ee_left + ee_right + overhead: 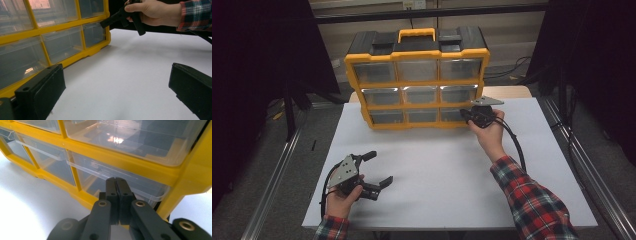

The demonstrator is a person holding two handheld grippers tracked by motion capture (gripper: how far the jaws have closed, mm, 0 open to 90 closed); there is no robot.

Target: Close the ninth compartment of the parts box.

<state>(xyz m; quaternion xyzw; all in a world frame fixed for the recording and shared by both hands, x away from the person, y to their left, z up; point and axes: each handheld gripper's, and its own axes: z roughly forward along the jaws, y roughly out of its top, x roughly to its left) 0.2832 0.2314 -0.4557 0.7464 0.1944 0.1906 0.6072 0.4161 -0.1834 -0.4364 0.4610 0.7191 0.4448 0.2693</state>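
Right gripper [468,116] is pressed shut, empty, at bottom-right drawer [117,180] of yellow organizer [417,52]; left gripper [379,170] is held wide open, empty, over near-left table [452,170].

In the high view the right gripper [468,115] has its tips hidden against the bottom-right drawer [451,114] of the yellow organizer [417,53]. In the right gripper view it cannot be told whether the closed jaws touch that drawer's clear lip. The drawers' contents are too dim to tell. The picture's bottom edge cuts off both plaid sleeves [537,205].
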